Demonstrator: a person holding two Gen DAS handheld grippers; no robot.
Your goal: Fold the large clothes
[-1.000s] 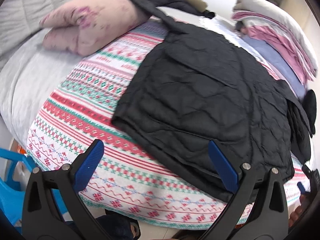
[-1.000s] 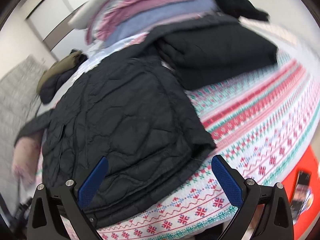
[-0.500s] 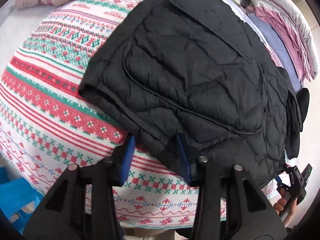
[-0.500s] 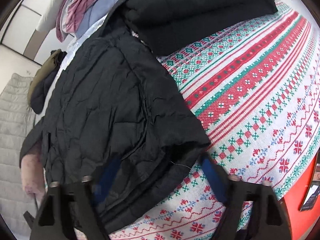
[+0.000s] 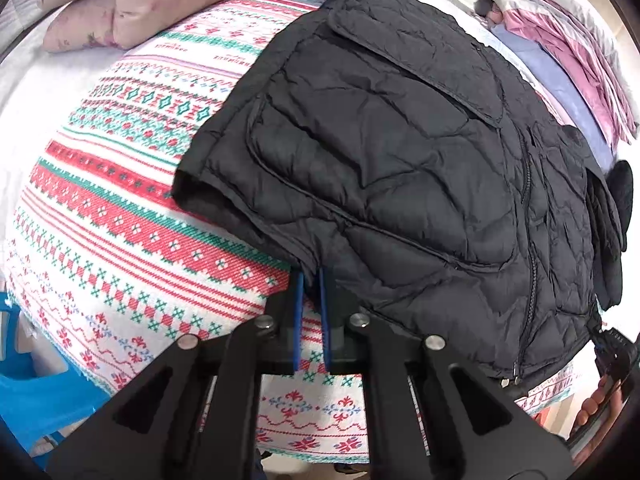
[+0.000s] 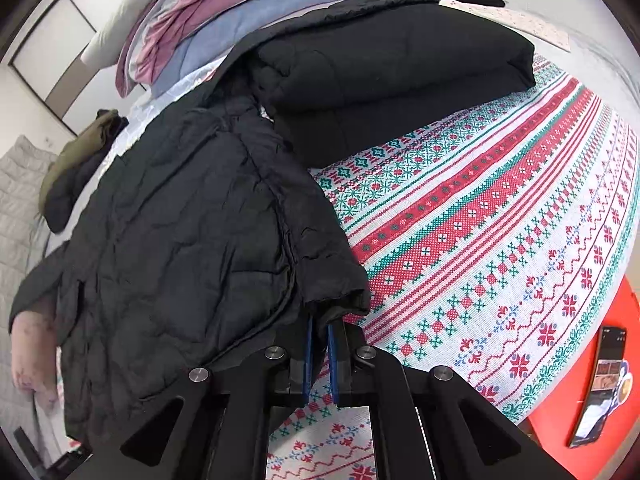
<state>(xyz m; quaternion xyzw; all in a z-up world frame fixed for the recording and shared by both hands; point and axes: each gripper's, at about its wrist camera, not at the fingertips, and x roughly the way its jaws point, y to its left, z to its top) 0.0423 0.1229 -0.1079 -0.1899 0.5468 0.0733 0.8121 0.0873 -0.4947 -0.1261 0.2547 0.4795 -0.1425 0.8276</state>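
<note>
A black quilted puffer jacket [image 5: 392, 168] lies spread on a bed covered with a red, green and white patterned blanket [image 5: 132, 248]. My left gripper [image 5: 311, 280] is shut on the jacket's near hem, left of the zipper. In the right wrist view the same jacket [image 6: 180, 240] fills the left half, and my right gripper [image 6: 319, 328] is shut on its near hem corner. The right gripper also shows at the right edge of the left wrist view [image 5: 608, 352].
A folded black garment [image 6: 392, 76] lies just beyond the jacket. Stacked pink and blue bedding [image 6: 224, 20] sits behind it. A pink floral pillow [image 5: 152, 0] lies at the far left. A phone [image 6: 600, 384] rests on a red surface. A blue plastic stool [image 5: 36, 392] stands below the bed edge.
Both grippers moved in to the jacket's near hem and closed on it; a second ago both stood wide open above the jacket.
</note>
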